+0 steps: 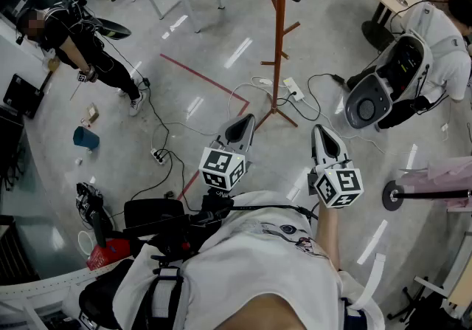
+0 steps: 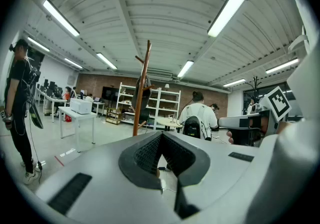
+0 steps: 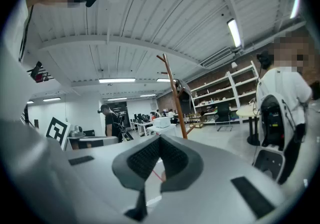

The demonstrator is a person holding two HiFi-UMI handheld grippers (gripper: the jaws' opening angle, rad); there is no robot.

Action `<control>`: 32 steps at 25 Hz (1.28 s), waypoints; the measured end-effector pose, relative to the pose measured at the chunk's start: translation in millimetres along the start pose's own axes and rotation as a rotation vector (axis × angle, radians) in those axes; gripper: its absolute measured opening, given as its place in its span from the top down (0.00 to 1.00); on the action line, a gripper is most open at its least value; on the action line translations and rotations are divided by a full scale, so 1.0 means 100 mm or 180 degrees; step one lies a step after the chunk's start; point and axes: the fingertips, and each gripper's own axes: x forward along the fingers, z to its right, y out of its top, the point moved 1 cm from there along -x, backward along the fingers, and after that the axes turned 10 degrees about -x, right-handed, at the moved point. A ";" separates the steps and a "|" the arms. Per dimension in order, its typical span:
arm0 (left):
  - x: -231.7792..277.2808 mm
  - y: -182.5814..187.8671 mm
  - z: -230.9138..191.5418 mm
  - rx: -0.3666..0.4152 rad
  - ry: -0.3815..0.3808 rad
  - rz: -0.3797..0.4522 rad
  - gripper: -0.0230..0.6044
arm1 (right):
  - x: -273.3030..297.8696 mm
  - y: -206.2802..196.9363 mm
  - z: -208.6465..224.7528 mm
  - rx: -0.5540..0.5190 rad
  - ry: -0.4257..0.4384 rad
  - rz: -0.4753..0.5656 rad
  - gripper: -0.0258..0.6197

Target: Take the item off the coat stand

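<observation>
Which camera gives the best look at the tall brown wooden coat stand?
The left gripper view: the coat stand shows upright and central, with a dark item hanging on it. The right gripper view shows it slanted and slimmer; the head view cuts off its top.

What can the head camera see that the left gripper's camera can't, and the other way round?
Only the head view shows a blue container on the floor and the marker cube on the left gripper. Only the left gripper view shows the ceiling light strips and white shelving by the back wall. Both show the wooden coat stand with a dark item hanging on it, and a person in black standing off to the left.
</observation>
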 end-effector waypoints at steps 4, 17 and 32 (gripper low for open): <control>0.06 -0.02 0.03 -0.0022 0.0022 -0.0007 0.96 | 0.01 -0.03 0.06 -0.0006 0.0025 -0.0027 0.96; 0.33 -0.11 0.23 -0.0050 0.0097 -0.0036 0.96 | -0.02 -0.11 0.29 -0.0067 0.0135 -0.0043 0.96; 0.55 -0.37 -0.12 -0.0105 0.0279 -0.0310 0.96 | 0.40 -0.40 0.56 0.0148 0.0155 -0.0173 0.96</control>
